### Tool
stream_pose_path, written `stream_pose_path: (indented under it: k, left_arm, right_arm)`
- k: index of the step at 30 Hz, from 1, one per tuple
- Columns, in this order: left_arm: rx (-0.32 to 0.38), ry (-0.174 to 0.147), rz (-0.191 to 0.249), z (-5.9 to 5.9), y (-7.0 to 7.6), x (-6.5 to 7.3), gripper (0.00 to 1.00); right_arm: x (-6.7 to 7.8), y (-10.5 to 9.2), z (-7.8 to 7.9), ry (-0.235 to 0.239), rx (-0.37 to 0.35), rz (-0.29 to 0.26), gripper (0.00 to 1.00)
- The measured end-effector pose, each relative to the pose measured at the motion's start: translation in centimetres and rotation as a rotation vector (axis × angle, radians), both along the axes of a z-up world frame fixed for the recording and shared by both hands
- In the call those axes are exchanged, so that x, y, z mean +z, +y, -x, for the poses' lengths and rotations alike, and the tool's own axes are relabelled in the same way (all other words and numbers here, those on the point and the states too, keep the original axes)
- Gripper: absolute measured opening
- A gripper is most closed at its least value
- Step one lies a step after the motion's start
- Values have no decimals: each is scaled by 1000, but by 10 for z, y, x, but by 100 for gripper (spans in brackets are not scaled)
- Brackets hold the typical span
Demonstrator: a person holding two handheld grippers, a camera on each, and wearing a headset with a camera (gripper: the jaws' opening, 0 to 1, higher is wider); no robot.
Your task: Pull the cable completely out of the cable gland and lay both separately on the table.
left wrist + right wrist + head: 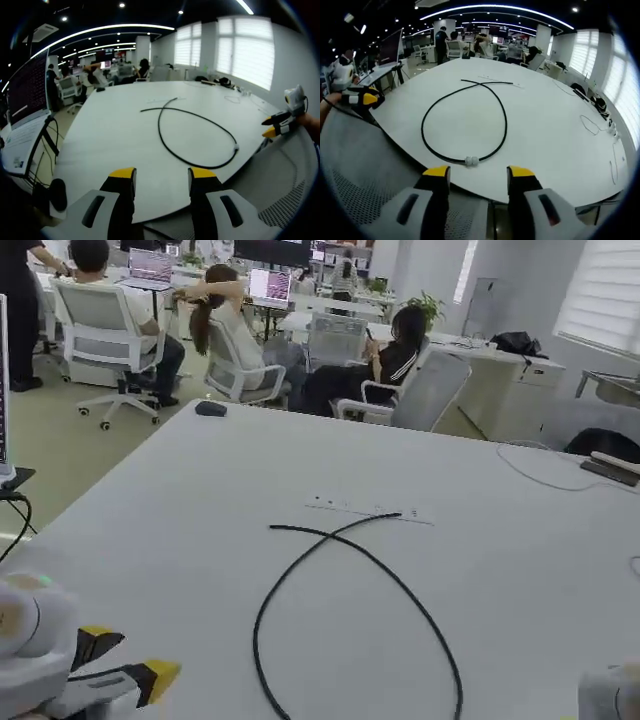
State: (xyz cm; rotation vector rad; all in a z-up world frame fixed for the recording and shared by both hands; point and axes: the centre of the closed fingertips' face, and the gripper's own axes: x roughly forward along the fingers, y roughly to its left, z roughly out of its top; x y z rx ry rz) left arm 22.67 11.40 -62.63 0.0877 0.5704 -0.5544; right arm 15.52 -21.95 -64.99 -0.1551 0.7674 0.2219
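The black cable (322, 536) lies in one big loop on the white surface (180, 540), its two ends crossing on the far side. The small pale cable gland (471, 160) is threaded on the near bend of that loop, close to the surface's near edge. It sits just ahead of the right claw (479, 172), whose jaws stand apart with nothing between them. The left claw (161, 175) is well off to the other side, short of the surface edge, likewise spread and empty. From there the gland (236, 147) is a long reach across.

So nothing is gripped yet, and I'd say the job hasn't started.

What worries me is the gland's place. It is small and smooth-looking, and a pinch that lands off-centre could flick it over the near edge. If just one claw takes hold, I'd expect the gland to ride along with the cable rather than part from it. A long pull could also draw the crossed loop tight into a kink that jams at the gland's mouth. Dragging the free length may sweep the cable off the surface as well.
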Motion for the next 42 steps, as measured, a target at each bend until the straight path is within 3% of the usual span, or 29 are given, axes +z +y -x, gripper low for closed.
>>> stream_pose_path:
  k: [11, 42]
  left_arm:
    - [0, 0, 6, 0, 0, 0, 36]
    - [-20, 25, 0, 3, -2, -5, 34]
  right_arm:
    - [2, -2, -1, -16, -12, 6, 44]
    - [0, 2, -1, -4, 11, -11, 40]
